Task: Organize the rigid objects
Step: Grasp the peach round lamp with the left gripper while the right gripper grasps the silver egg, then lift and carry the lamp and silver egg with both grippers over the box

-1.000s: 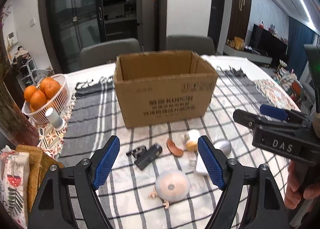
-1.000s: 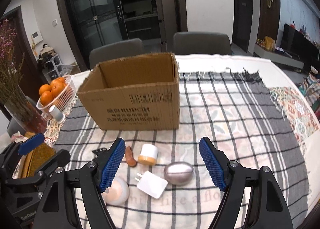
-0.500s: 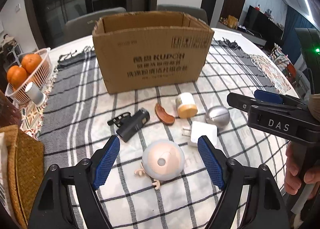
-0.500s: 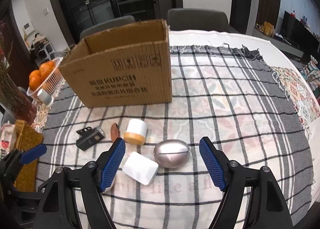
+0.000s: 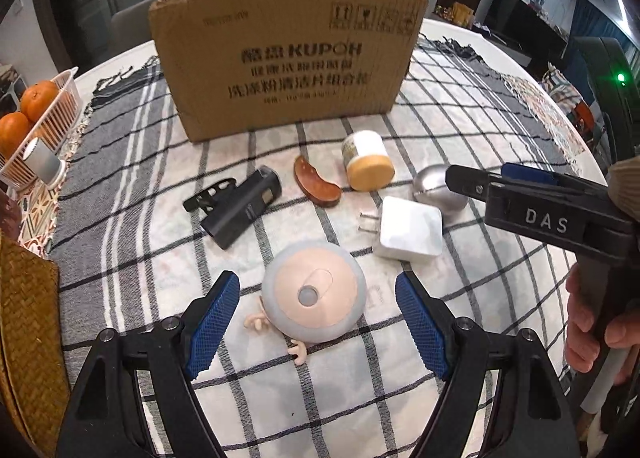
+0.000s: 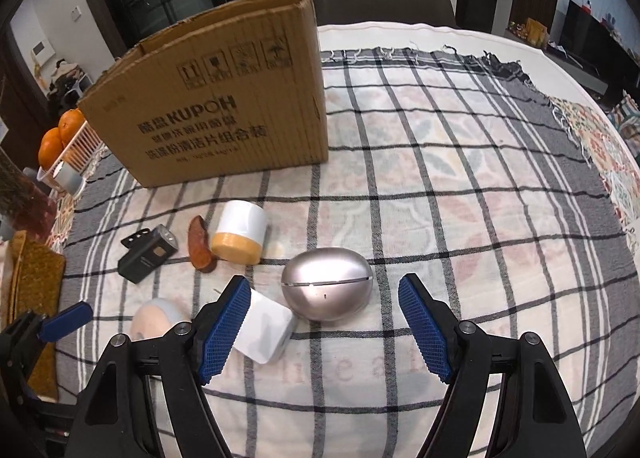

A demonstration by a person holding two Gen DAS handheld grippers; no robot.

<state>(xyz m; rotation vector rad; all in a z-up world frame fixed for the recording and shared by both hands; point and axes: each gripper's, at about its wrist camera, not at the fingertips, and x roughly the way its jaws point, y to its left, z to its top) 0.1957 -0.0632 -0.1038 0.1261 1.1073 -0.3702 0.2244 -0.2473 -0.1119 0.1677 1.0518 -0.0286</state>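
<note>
An open brown cardboard box [image 5: 286, 54] stands upright at the far side, printed "KUPOH". In front of it lie six loose things. A black torch [image 5: 240, 210] with a clip lies on its side at the left. Right of it is a curved brown piece [image 5: 316, 181], then a white jar [image 5: 366, 160] with a yellow lid, tipped over. A silver egg [image 6: 326, 290] lies farthest right, a white charger [image 5: 408, 228] touching it. Nearest, a round doll head [image 5: 314, 300] lies face down.

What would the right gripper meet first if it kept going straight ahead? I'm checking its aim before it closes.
Most likely the silver egg-shaped case, centred between the open right gripper's fingers. The white charger sits by the left finger, so depth there is unclear.
</note>
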